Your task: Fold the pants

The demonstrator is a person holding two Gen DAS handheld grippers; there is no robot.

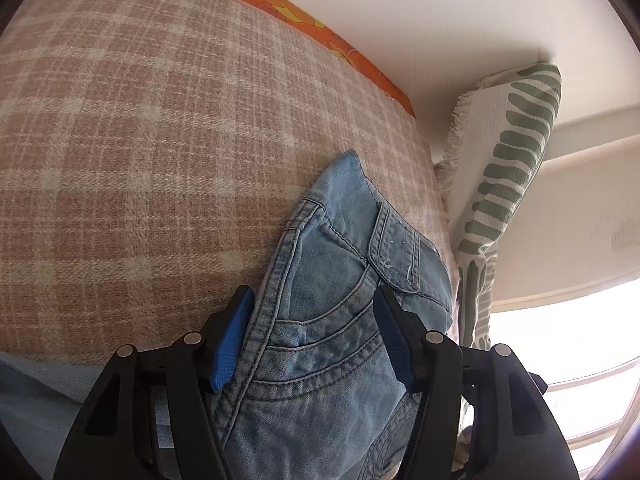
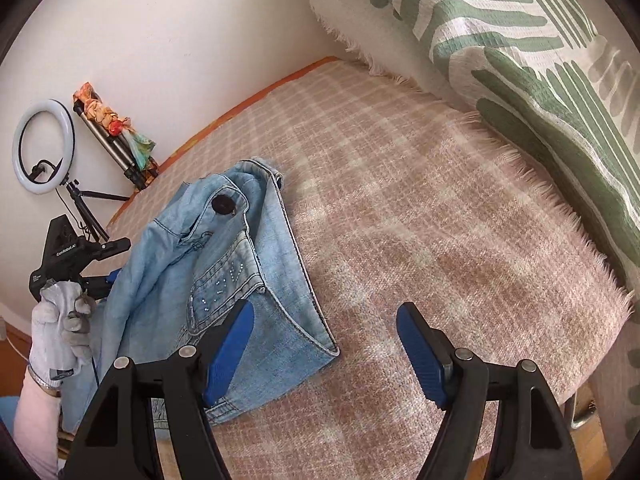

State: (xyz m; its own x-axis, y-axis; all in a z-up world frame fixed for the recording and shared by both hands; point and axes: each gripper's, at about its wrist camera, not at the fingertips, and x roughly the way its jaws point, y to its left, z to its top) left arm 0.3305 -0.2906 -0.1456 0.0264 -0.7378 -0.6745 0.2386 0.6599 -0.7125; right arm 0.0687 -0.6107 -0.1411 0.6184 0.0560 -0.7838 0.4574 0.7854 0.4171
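Note:
Light blue jeans (image 1: 332,320) lie bunched on the plaid blanket (image 1: 140,140), waistband and a belt loop facing up. My left gripper (image 1: 314,294) stands open astride them; the denim fills the gap between its blue pads, and no squeeze shows. In the right wrist view the jeans (image 2: 224,264) lie left of centre with a dark button (image 2: 223,204) showing. My right gripper (image 2: 326,306) is open above the blanket (image 2: 420,220). Its left pad hangs over the jeans' near folded edge, with nothing between its fingers. A gloved hand (image 2: 60,320) holds the left gripper at the jeans' far-left side.
A green-and-white leaf-print pillow (image 2: 500,28) leans at the blanket's fringed edge, also seen as the pillow (image 1: 516,152) by the wall. A ring light (image 2: 42,146) and a tripod (image 2: 116,148) stand by the wall. An orange sheet (image 1: 304,16) borders the blanket.

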